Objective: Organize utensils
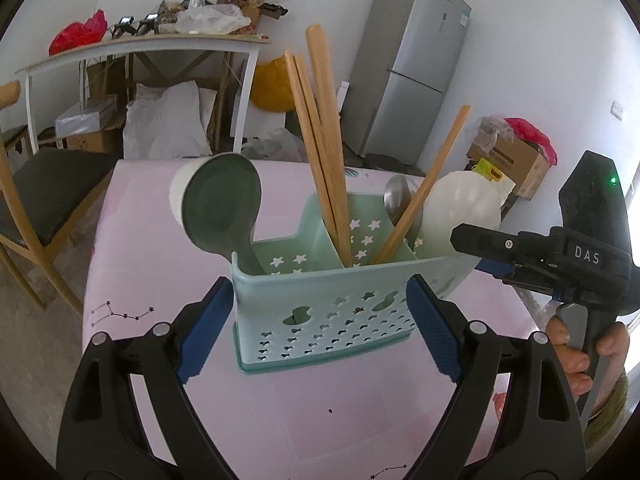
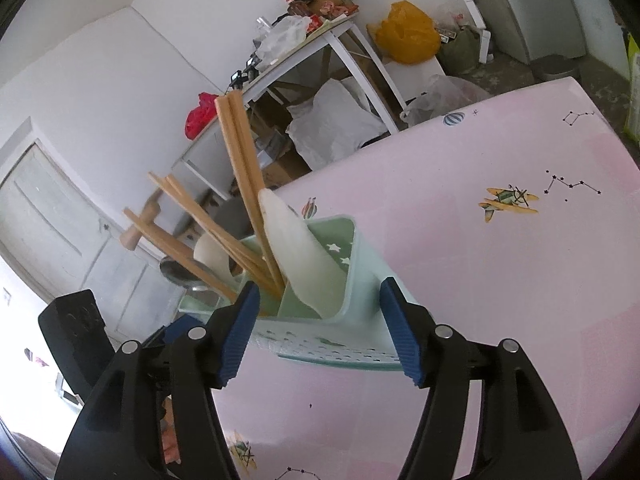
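The mint caddy (image 1: 320, 300) stands on the pink tabletop (image 1: 320, 412), loaded with chopsticks (image 1: 324, 140), a green ladle (image 1: 224, 204) and a white spatula (image 2: 300, 248). Both the left gripper (image 1: 316, 328) and right gripper (image 2: 316, 332) have jaws apart, empty, just beside the caddy. A careless nudge there could tip it, since the tall utensils lean outward.

The only readable lettering is showing in the left wrist view: white capitals "DAS" are standing on the black body of the right tool (image 1: 476, 240), just above the hand (image 1: 580, 356) gripping its handle. A label on the grey refrigerator (image 1: 412, 68) and print on a cardboard box (image 1: 516, 160) are staying too small to read.
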{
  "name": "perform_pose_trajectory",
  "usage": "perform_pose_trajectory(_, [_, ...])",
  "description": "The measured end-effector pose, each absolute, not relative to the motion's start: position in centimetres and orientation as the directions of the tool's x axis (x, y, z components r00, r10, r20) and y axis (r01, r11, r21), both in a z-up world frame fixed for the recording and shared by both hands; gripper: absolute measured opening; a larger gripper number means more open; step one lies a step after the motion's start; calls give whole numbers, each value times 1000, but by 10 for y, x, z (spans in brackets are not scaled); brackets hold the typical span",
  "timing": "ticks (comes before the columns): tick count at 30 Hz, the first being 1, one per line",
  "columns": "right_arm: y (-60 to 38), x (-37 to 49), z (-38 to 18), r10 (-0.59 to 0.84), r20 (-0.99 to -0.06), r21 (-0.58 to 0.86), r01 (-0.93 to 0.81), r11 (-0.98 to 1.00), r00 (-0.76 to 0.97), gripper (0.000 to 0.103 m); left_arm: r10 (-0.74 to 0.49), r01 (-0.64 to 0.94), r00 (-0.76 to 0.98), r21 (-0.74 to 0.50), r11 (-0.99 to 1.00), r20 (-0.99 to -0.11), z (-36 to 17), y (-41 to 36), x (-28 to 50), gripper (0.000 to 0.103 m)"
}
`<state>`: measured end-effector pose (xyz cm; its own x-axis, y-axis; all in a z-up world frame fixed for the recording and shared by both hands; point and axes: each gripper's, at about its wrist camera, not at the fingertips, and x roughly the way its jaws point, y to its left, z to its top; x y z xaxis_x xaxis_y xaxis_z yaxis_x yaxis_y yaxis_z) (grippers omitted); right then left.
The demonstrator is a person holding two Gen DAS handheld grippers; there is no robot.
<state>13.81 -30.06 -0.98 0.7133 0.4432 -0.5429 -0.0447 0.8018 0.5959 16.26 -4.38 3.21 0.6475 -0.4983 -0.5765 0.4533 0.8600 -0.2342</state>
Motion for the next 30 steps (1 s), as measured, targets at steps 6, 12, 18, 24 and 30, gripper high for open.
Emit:
perform_pose_trajectory(6, [-303,111,0,392,-535,552,-42,833,748,63,-409,397,677,-164,903,-612,38,-43,147,85])
perform_pose_trajectory(12, [-289,75,16,272,-559,404,-29,914,783,71,-318,317,711,-117,941,-628,42,-34,125,90])
perform_pose_trajectory(18, [-253,45,24,96,-578,179,11,984,810,87,-233,247,737,-68,967,-634,46,-24,105,94])
perform_pose_trajectory(24, [-231,33,22,-70,-573,44,116,992,816,96,-180,194,764,-45,980,-620,55,-15,94,95])
perform_pose_trajectory(30, [-227,27,21,-170,-566,-28,187,982,807,97,-85,96,784,-16,995,-614,59,-10,83,95])
